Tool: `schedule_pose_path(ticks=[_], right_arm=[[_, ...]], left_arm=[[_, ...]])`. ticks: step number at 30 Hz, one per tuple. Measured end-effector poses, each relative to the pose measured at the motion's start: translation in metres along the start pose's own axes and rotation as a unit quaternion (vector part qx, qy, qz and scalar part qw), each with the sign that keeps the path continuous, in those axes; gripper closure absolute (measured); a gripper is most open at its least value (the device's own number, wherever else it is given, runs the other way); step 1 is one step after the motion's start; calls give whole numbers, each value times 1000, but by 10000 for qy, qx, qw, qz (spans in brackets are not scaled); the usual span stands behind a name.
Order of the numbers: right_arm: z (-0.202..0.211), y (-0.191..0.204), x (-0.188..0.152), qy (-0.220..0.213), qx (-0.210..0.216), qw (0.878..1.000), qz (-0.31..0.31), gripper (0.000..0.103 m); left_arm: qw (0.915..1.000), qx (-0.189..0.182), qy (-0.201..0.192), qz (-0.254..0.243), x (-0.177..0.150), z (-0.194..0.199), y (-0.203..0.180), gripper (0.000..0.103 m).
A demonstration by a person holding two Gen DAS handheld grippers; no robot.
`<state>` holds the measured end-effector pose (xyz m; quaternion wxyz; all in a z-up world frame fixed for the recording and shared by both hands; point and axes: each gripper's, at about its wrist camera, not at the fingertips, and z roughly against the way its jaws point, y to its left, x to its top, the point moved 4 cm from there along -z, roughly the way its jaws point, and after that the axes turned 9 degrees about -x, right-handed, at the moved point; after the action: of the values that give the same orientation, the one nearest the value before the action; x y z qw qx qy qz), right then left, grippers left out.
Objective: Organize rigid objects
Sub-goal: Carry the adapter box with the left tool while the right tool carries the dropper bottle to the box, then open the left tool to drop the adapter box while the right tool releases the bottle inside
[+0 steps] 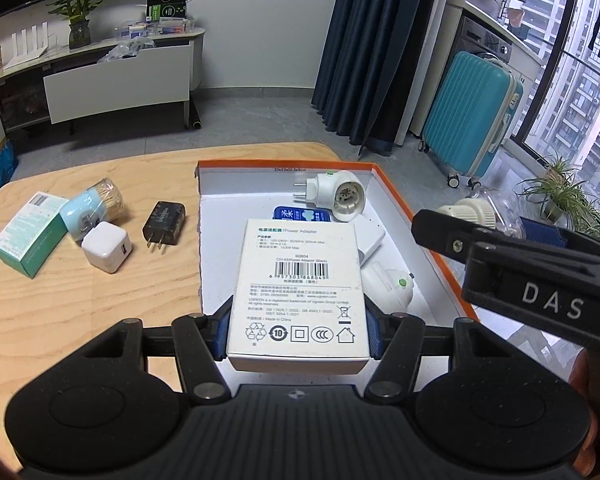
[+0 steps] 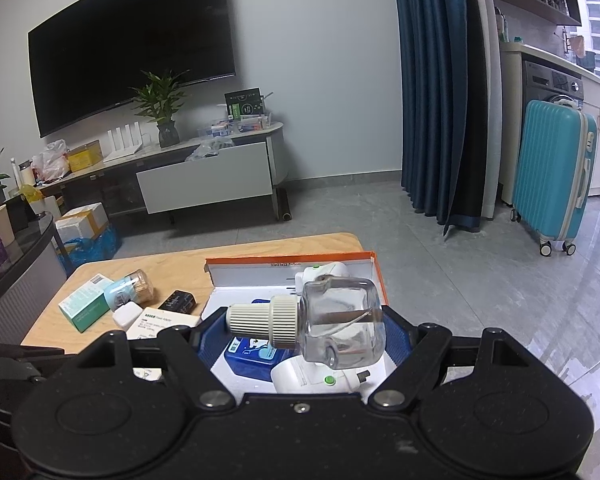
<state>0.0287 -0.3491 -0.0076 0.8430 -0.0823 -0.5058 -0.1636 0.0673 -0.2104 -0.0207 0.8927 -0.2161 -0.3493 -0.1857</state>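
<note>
My left gripper (image 1: 298, 332) is shut on a white power adapter box (image 1: 300, 280), its blue pads pressing both long sides. It hangs over an orange-rimmed white carton (image 1: 394, 190) that holds two white plug-in devices (image 1: 336, 196) and a blue pack (image 1: 300, 214). My right gripper (image 2: 304, 320) is shut on a clear bottle with a ribbed white cap (image 2: 324, 320), held sideways above the same carton (image 2: 340, 257). A teal box (image 1: 28, 236), a toothpick jar (image 1: 96, 208), a white cube charger (image 1: 106, 252) and a black charger (image 1: 164, 224) lie on the wooden table (image 1: 100, 312) to the left.
The carton sits at the table's right edge, with grey floor beyond. A teal suitcase (image 2: 552, 180), a dark curtain (image 2: 440, 100) and a TV cabinet (image 2: 204, 180) stand further off. Potted plants (image 1: 560, 196) line the window at right.
</note>
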Motion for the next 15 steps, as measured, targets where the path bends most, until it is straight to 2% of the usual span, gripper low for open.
schedule_pose_path(ticks=[15], right_arm=[[-35, 4, 8, 138, 10, 9999, 24, 11]], left_arm=[[10000, -55, 28, 9, 17, -20, 0, 43]])
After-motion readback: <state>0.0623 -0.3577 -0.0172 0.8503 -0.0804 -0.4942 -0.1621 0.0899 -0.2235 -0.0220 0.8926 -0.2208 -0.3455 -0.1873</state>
